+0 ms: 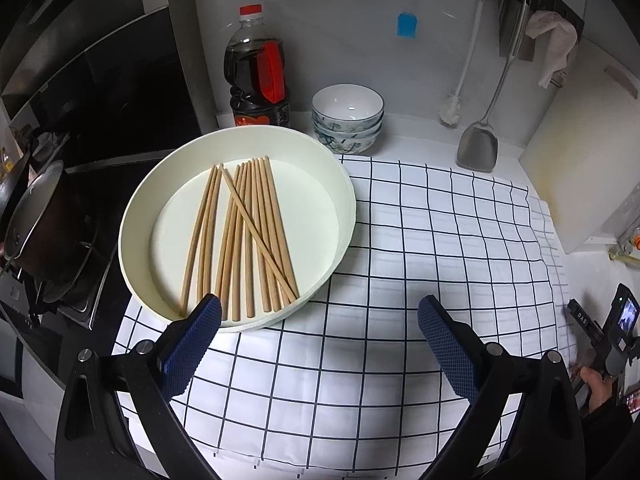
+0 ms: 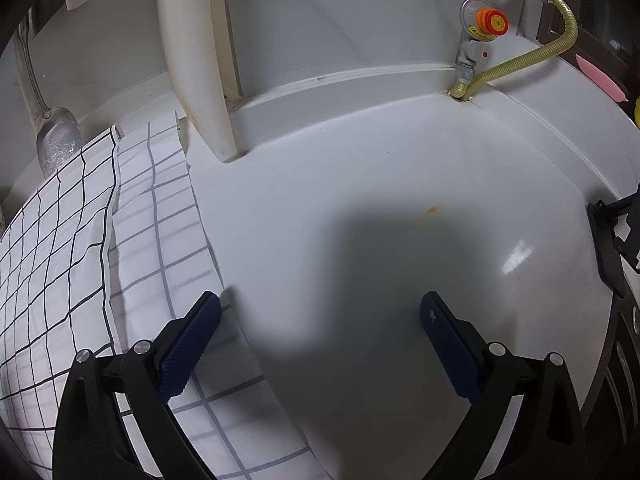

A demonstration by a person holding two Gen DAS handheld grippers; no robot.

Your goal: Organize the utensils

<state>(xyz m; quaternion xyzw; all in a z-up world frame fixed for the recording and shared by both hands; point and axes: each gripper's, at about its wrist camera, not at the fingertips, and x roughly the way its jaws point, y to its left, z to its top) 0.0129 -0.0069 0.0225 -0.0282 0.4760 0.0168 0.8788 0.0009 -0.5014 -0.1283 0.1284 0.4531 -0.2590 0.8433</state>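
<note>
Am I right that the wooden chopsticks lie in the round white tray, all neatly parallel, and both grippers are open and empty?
Not quite. In the left wrist view one chopstick lies slantwise across the other chopsticks in the round white tray. The rest holds: the left gripper and right gripper are open and empty.
</note>
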